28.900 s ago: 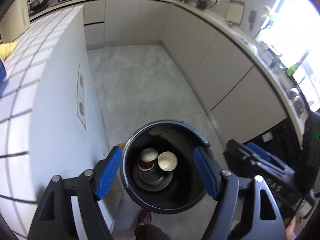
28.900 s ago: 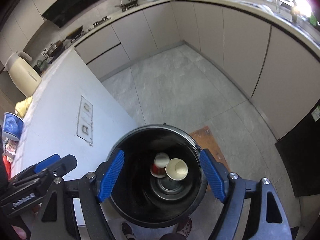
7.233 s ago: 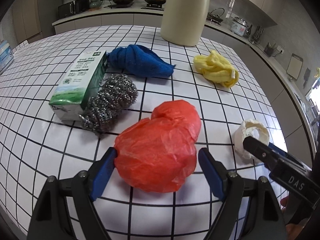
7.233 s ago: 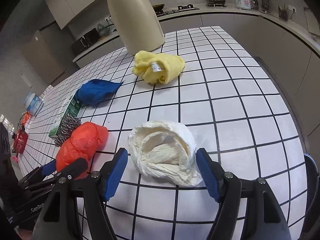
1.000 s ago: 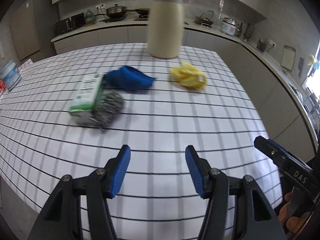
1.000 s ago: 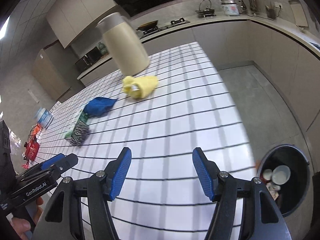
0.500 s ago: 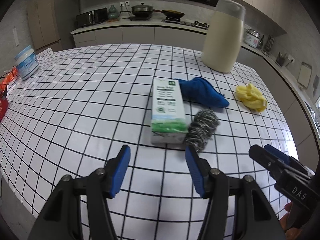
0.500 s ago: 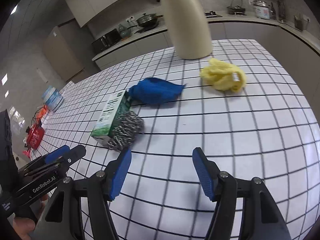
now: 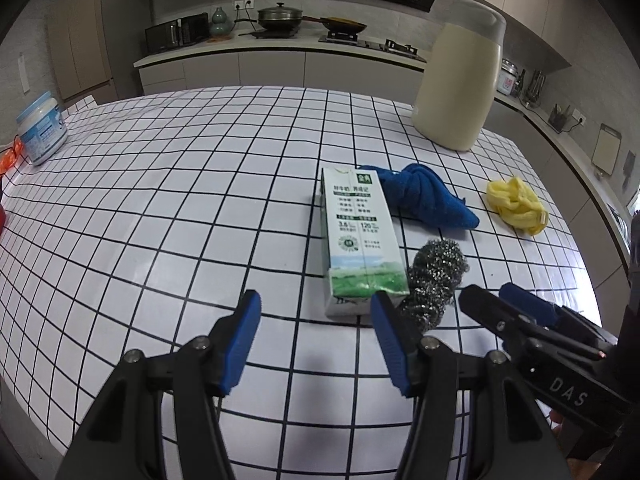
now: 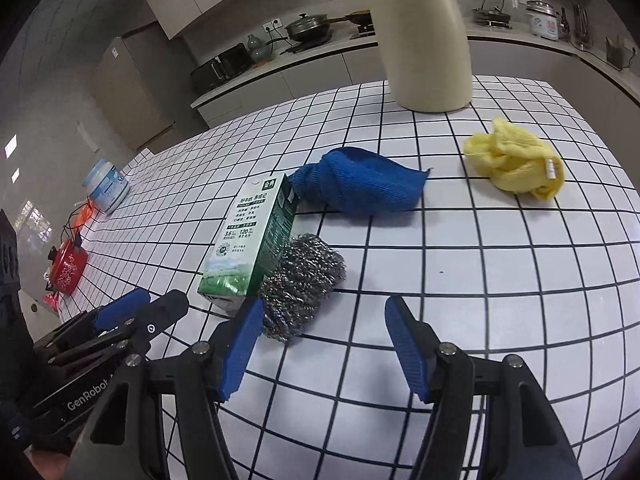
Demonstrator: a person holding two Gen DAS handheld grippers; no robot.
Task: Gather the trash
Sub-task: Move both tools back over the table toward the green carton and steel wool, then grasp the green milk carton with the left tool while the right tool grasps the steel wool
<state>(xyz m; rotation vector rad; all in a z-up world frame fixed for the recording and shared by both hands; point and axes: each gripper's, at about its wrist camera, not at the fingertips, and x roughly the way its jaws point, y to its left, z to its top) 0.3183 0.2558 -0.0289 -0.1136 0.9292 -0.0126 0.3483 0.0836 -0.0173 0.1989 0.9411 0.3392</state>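
Left wrist view: your left claw (image 9: 316, 328) hangs with jaws apart, empty, above the gridded surface (image 9: 160, 208). The milk carton (image 9: 360, 236) lies flat just ahead, its near end by the right finger, a steel scourer (image 9: 436, 276) touching its side. Your right claw (image 10: 320, 336) is also apart and empty, near the scourer.

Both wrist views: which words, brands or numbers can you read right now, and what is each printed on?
"DAS": right hand-held gripper, on its body.
"GenRobot": left hand-held gripper, on its body.
"3.6" and "120": milk carton; its Chinese lines are too small to read.
Blue-lidded tub: label too blurred.
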